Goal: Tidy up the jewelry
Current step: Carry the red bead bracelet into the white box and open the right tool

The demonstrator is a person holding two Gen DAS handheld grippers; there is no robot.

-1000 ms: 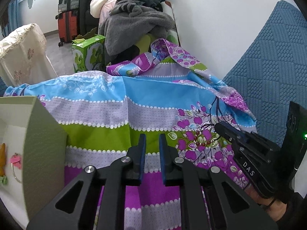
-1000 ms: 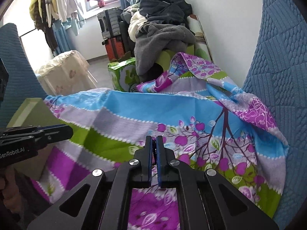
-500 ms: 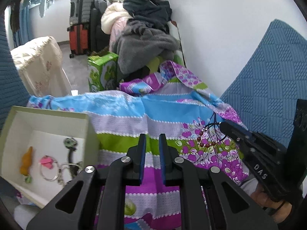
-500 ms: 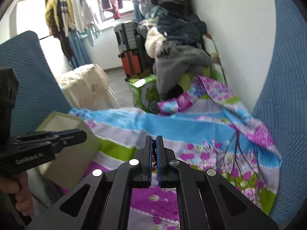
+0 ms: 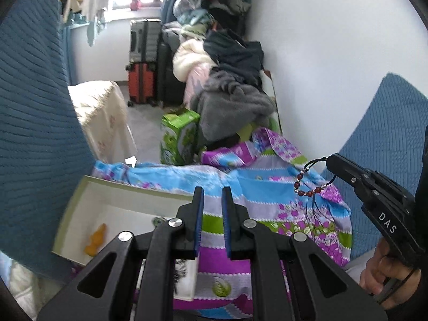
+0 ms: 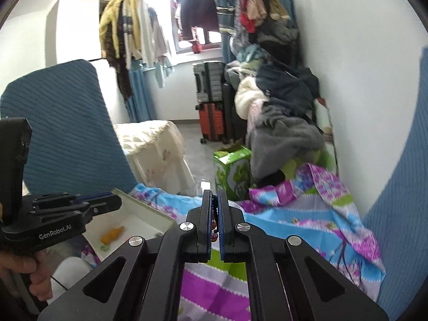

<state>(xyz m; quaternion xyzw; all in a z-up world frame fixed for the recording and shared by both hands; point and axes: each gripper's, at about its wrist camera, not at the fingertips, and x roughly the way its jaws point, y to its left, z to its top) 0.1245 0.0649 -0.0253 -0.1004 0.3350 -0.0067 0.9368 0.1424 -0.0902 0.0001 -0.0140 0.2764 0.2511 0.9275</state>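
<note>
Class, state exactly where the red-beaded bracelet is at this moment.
In the left wrist view, the red-beaded bracelet hangs at the right, pinched by its black cord in the right gripper, above the floral bedsheet and right of the open box.

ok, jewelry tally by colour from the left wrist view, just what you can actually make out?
Red-beaded bracelet on black cord, hanging from the right gripper: 1
Orange piece in the white box: 1
Dark piece in the box, mostly hidden behind the left gripper: 1
Total: 3
</note>
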